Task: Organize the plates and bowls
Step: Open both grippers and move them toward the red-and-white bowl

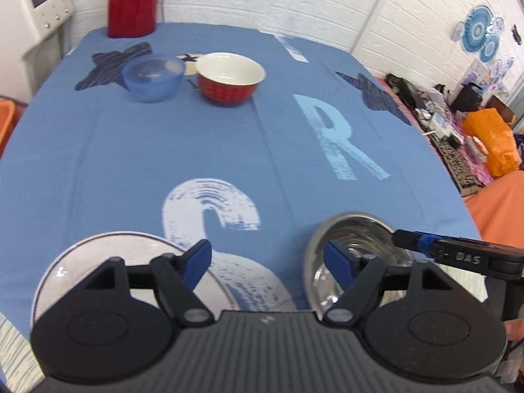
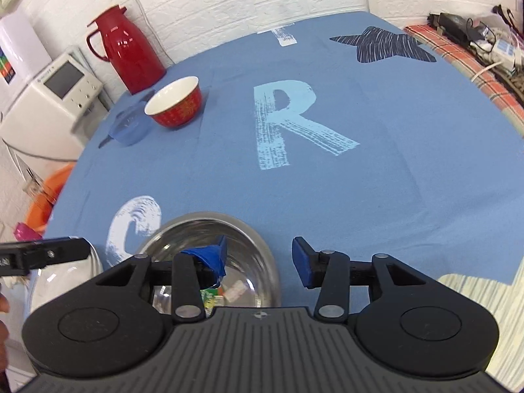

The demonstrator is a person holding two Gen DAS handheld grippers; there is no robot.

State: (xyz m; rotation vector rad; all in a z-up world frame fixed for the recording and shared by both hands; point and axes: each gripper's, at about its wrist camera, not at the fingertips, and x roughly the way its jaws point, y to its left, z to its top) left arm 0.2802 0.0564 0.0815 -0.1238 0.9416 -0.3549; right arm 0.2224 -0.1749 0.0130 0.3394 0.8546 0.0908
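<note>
A white plate (image 1: 98, 255) lies at the near left of the blue tablecloth (image 1: 147, 150), under the left finger of my open left gripper (image 1: 267, 258). Beside it stands a steel bowl (image 1: 357, 229). In the right wrist view my right gripper (image 2: 260, 255) is open: its left finger hangs over the steel bowl (image 2: 183, 229), its right finger stands outside the rim. The white plate (image 2: 65, 278) shows at the lower left. At the far left of the table stand a red bowl (image 1: 229, 78) (image 2: 177, 104) and a blue plastic bowl (image 1: 152, 78) (image 2: 131, 127), side by side.
A red thermos jug (image 1: 132, 0) (image 2: 127, 49) stands at the table's far left corner, against a white brick wall. A white appliance (image 2: 62, 98) and an orange basin (image 2: 42, 203) are off the left edge. Clutter and an orange bag (image 1: 491, 140) lie past the right edge.
</note>
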